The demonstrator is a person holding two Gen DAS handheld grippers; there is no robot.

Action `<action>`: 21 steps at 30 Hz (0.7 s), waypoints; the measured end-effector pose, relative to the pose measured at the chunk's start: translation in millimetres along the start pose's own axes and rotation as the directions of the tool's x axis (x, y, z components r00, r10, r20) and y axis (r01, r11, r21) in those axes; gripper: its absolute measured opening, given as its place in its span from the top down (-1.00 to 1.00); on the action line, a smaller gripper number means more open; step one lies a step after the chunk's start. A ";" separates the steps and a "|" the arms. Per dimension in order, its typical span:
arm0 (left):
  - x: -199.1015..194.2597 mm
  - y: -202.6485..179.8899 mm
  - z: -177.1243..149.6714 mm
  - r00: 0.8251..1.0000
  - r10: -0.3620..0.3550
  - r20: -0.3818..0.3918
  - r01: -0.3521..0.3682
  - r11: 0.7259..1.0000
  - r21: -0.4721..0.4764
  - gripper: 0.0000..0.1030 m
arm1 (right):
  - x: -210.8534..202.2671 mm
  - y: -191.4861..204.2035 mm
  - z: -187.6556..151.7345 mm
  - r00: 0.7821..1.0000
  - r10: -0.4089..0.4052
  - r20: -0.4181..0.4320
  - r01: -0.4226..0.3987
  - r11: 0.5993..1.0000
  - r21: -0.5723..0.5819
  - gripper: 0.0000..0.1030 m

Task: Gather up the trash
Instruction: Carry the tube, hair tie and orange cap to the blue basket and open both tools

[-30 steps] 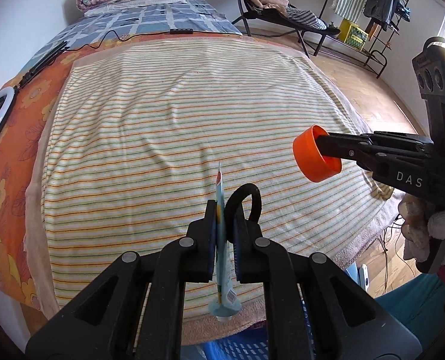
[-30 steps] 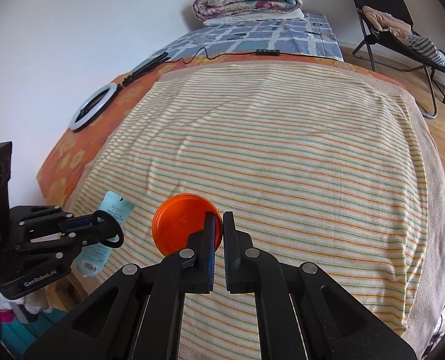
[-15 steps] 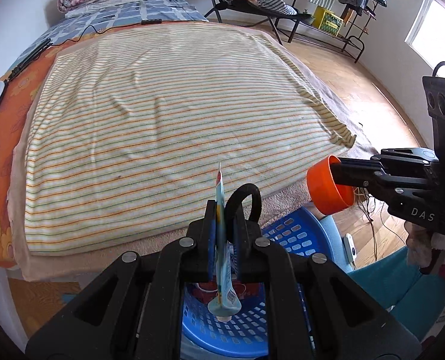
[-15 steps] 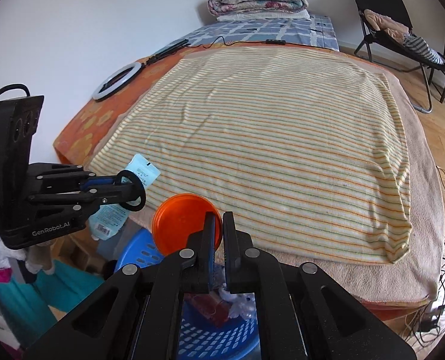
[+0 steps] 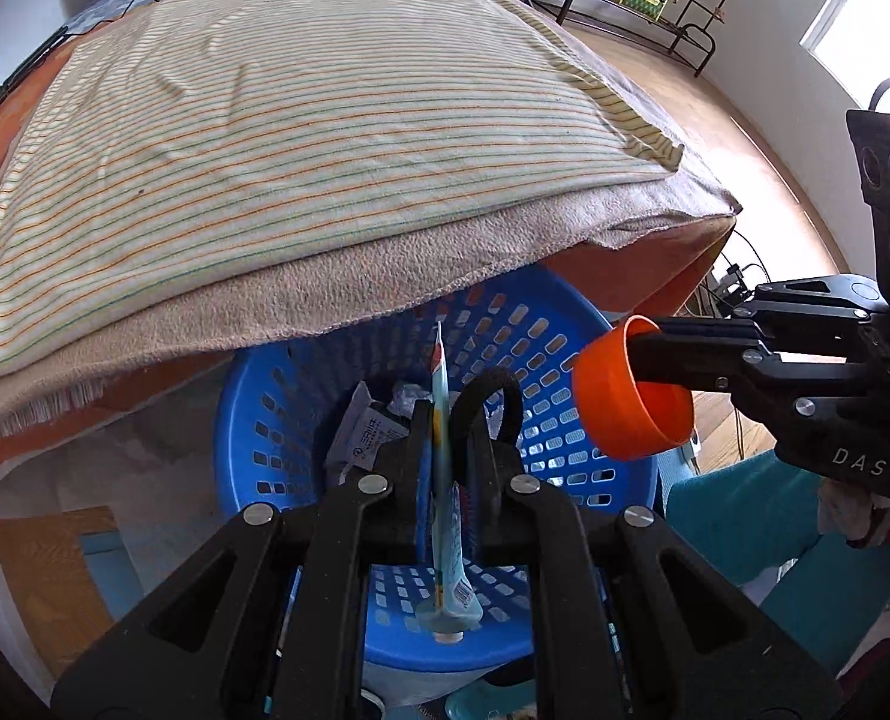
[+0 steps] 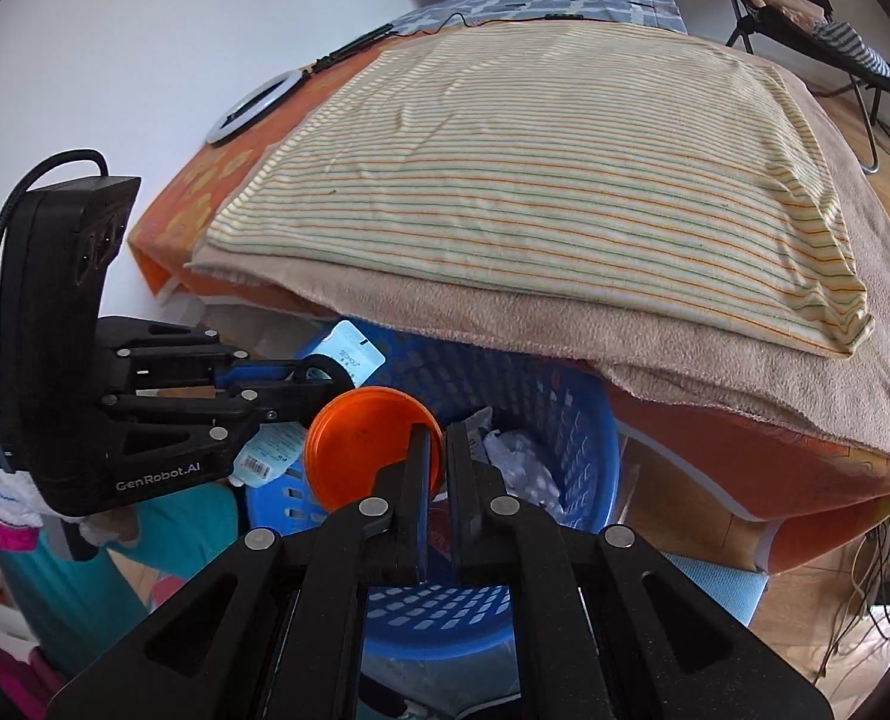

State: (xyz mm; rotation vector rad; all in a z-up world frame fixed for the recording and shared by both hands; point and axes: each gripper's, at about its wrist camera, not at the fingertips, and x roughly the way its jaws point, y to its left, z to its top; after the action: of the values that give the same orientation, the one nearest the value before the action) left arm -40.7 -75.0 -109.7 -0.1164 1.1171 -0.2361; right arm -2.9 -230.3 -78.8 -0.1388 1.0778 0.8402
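Both claws have moved from the bed to above the blue basket (image 5: pixel 565 324); left claw (image 5: pixel 445 450) clamps a pouch (image 5: pixel 445 510), right claw (image 6: pixel 436 456) clamps an orange cap (image 6: pixel 361 444). Neither dropped yet.

Matt black plastic left hand-held gripper (image 5: pixel 445 438) with bright metal screws. Glossy printed-plastic tube (image 5: pixel 445 480). Smooth orange plastic cup (image 5: pixel 631 402). Shiny blue perforated plastic basket (image 5: pixel 277 414). Striped woven cloth sheet (image 5: pixel 301 120) over a fuzzy beige blanket (image 5: pixel 337 276); wooden floor (image 5: pixel 763 168) at two o'clock.
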 end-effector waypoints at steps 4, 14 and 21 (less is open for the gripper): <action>9.0 -1.1 -5.6 1.000 -0.007 -0.026 0.006 1.000 -0.007 0.86 | 8.4 4.0 -5.6 1.000 -0.002 -0.017 0.002 1.000 -0.012 0.93; 25.4 -5.8 -8.3 0.996 -0.049 -0.081 0.048 0.999 -0.016 0.84 | 37.5 4.2 -11.0 0.997 -0.012 -0.080 0.011 1.000 -0.013 0.93; 28.0 2.1 -7.9 0.992 -0.072 -0.104 0.068 0.997 -0.047 0.84 | 50.8 3.6 -7.9 0.994 -0.022 -0.104 0.021 1.000 -0.009 0.93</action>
State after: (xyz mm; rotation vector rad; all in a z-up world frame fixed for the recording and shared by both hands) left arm -35.9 -79.7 -138.1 -0.1833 1.2249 -0.2834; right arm -0.6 -204.5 -123.3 -0.2022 1.1690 0.8250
